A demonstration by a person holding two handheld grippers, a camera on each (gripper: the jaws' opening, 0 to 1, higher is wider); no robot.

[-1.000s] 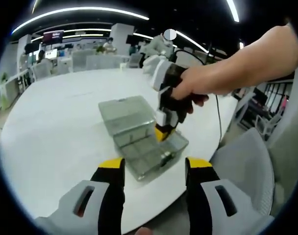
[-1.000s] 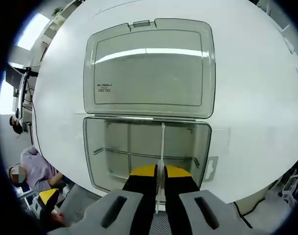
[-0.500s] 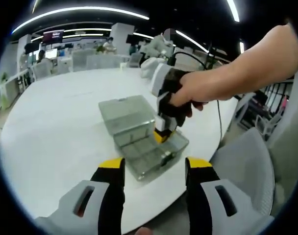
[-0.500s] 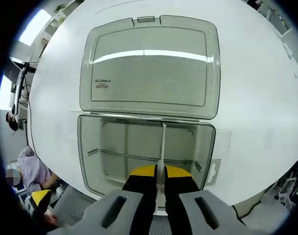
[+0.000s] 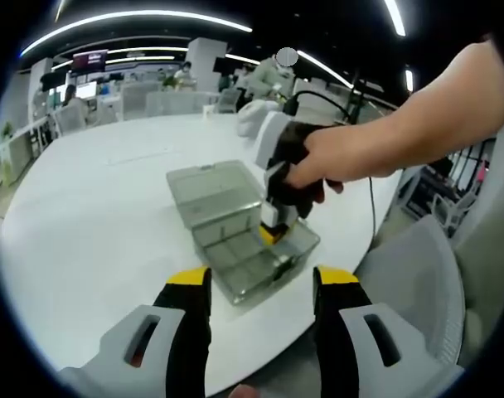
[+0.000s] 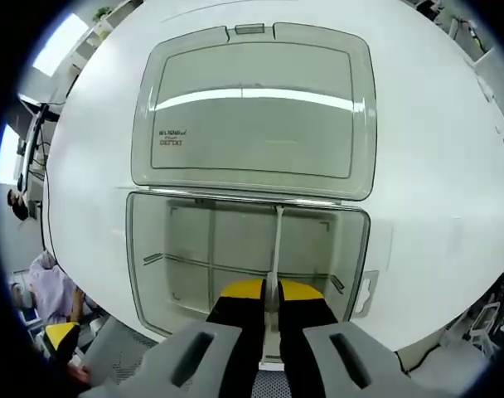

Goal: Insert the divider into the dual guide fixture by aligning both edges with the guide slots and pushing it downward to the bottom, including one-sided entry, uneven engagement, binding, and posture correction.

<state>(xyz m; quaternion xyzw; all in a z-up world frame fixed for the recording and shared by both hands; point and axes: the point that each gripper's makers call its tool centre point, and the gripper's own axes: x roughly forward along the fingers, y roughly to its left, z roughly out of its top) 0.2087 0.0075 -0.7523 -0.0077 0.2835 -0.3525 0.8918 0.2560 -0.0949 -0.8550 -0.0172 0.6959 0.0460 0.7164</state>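
Inside the open clear box [image 6: 248,257], the divider [image 6: 276,249] stands on edge, a thin pale strip running from the hinge-side wall toward the near wall, crossing a lower partition already seated in the box. It looks like light, stiff, smooth plastic, likely to flex or jam if pushed at one end, so I judge the best hold is on its upper edge near the middle, pressing evenly. The right hand-held gripper [image 6: 271,292] is clamped on the divider's near end from above, jaws nearly together. Whether both ends sit in their guide slots is too fine to tell. The lid [image 6: 252,112] lies flat behind the box on the white bench [image 6: 426,133]. The left hand-held gripper [image 5: 260,286] waits on the near side of the box [image 5: 252,257], apart from it, jaws spread and empty.
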